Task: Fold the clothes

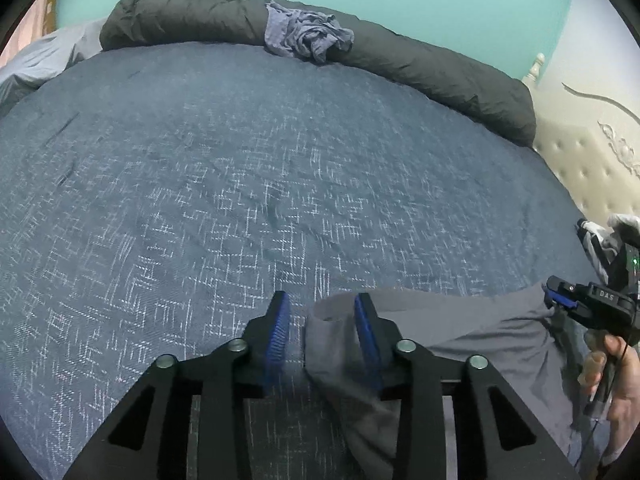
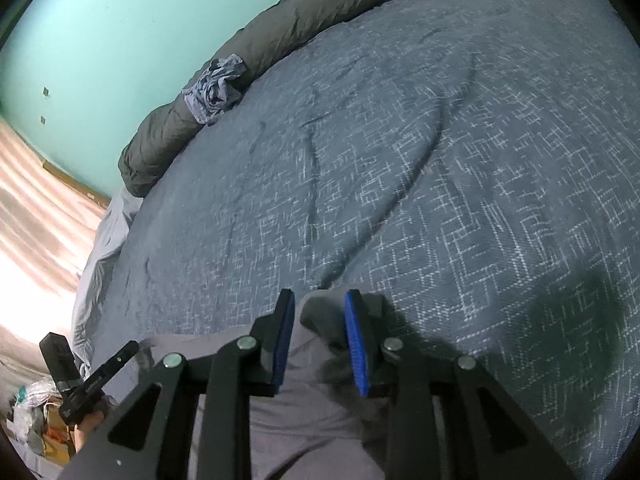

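Both grippers point down at a slant over the near edge of a bed covered by a dark blue bedspread with a white crosshatch pattern point(image 1: 224, 184). The left gripper point(image 1: 322, 304) has its jaws apart; a fold of the grey soft-fabric garment point(image 1: 460, 332) lies between them against the right pad, well clear of the left pad, so the jaws stand open around it. The right gripper point(image 2: 318, 300) also has its blue pads parted, with a raised hump of the same garment between them; whether the pads press on it cannot be told. In the left wrist view, a person's hand point(image 1: 612, 384) holds the right gripper's handle at the garment's far right end. The garment lies flat along the near edge of the bed, spanning between the two grippers. Ahead the bedspread is wide and bare up to a rolled dark grey duvet point(image 1: 420, 60) along the far edge, with a crumpled blue-grey cloth point(image 1: 308, 36) on it.
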